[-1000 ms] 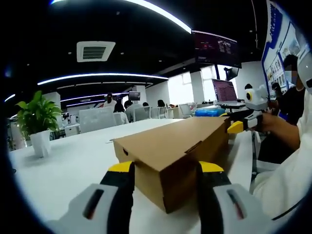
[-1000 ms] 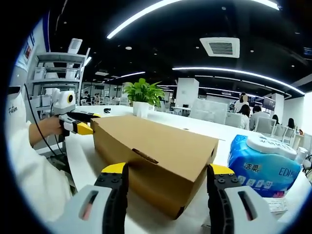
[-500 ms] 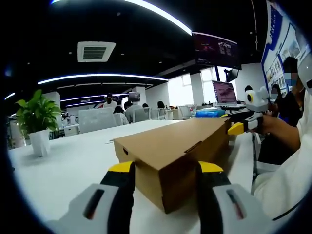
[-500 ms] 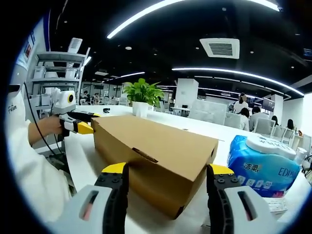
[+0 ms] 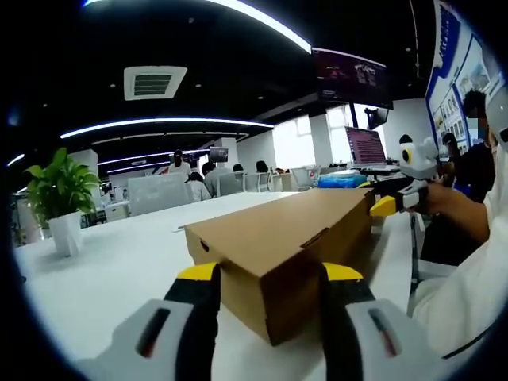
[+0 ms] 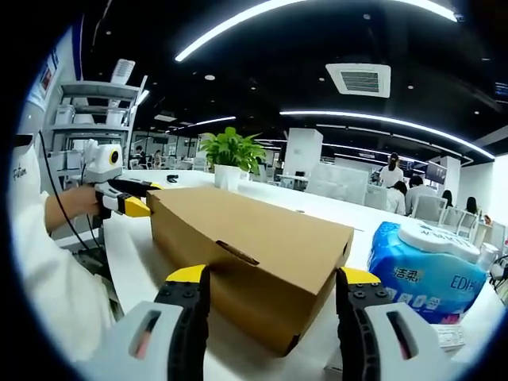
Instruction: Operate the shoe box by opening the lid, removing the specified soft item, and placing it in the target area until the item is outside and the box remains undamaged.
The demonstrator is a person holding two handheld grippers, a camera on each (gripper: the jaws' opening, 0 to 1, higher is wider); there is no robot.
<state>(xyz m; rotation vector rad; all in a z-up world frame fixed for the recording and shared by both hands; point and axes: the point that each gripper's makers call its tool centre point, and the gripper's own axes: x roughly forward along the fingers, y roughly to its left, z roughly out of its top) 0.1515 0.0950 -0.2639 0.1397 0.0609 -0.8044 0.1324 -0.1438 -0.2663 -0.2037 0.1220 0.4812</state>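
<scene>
— Where's the box right now?

— The shoe box (image 5: pixel 282 238) lies flat on the white table (image 5: pixel 111 270), lid shut, brown cardboard all over. In the left gripper view one short end sits between my jaws; in the right gripper view the opposite short end does the same.

— And your grippers?

— My left gripper (image 5: pixel 268 279) is spread wide, a yellow tip on either side of the near corner; I cannot tell whether the tips touch the cardboard. My right gripper (image 6: pixel 271 282) is just as wide, straddling its end of the box. Each shows small at the far end in the other's view, near the box's far corner.

— Anything else on the table?

— A blue pack of wipes (image 6: pixel 425 270) stands just right of the box in the right gripper view. A potted plant (image 5: pixel 59 198) sits far off to the left in the left gripper view. People sit at desks in the background.
</scene>
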